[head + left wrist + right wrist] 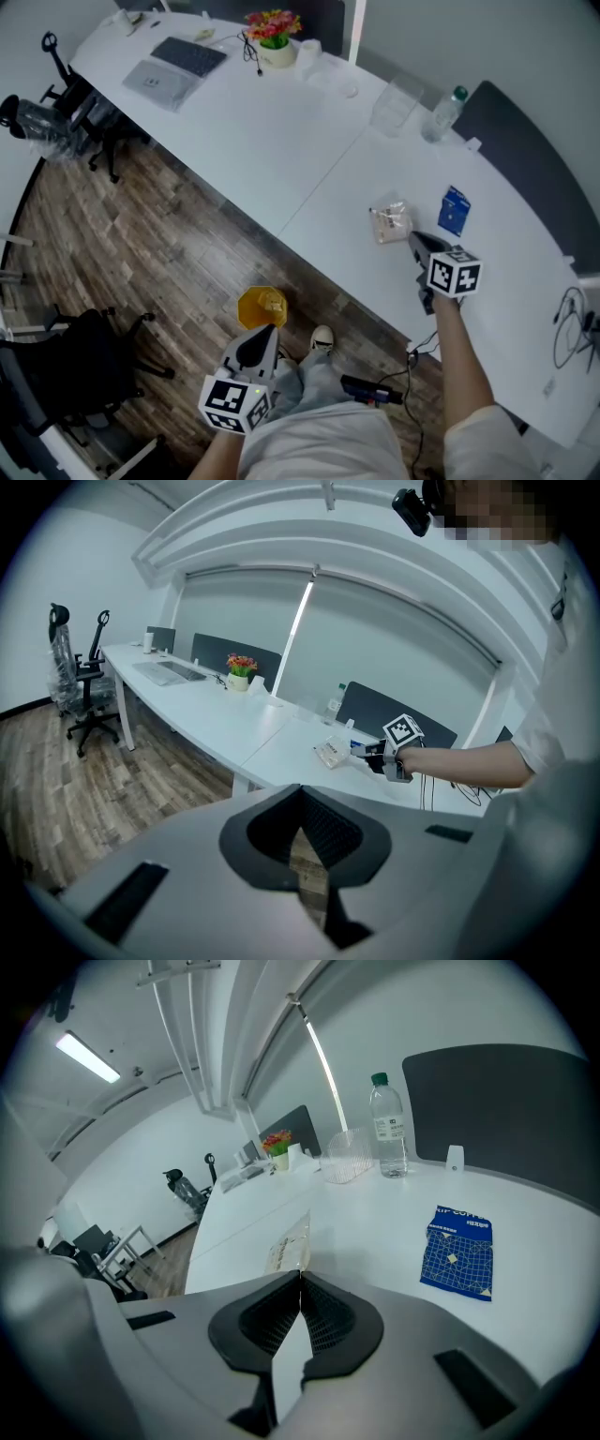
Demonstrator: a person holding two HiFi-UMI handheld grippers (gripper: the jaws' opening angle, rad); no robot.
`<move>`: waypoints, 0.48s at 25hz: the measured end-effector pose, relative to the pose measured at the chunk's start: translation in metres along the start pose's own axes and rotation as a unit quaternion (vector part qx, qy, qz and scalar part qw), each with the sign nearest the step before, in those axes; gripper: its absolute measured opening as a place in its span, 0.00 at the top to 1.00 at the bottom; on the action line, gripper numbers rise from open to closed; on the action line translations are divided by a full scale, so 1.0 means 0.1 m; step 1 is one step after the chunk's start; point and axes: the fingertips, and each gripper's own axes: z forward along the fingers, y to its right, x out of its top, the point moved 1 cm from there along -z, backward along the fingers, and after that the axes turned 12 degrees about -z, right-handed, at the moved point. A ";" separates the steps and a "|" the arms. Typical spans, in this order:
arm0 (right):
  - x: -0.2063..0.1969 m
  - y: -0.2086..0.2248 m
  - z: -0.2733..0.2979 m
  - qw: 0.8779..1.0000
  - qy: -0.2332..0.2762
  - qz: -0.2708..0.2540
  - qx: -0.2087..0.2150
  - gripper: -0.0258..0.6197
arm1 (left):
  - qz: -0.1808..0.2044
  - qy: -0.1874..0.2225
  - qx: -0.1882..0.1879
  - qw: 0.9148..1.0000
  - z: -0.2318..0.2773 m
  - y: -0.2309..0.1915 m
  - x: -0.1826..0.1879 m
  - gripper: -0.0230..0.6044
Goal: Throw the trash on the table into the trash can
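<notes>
At centre right of the head view, the right gripper is clamped on the edge of the clear wrapper, which lies on the white table just left of 1 blue packet. At lower centre, the left gripper, jaws together and empty, hangs over the floor beside the yellow trash can.

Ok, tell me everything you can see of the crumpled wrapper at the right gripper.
The crumpled clear plastic wrapper, thin and crinkly with pale tan print, lies on the white table near the blue patterned packet, not touching it. Its near edge stands upright, pinched between the shut fingers of the right gripper.
</notes>
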 end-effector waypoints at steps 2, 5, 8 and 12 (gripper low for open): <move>0.04 -0.05 -0.08 1.000 0.006 -0.004 0.002 0.91 | 0.002 0.007 0.001 1.000 -0.05 -0.02 0.04 0.96; 0.12 -0.18 -0.21 1.000 0.014 -0.010 0.007 0.91 | -0.001 0.019 0.006 1.000 -0.15 -0.08 0.10 0.96; 0.19 -0.39 -0.35 1.000 0.022 -0.014 0.016 0.91 | -0.003 0.031 0.009 0.999 -0.29 -0.14 0.16 0.96; 0.31 -0.79 -0.50 0.999 0.037 -0.010 0.036 0.91 | -0.002 0.052 0.016 0.999 -0.52 -0.26 0.28 0.96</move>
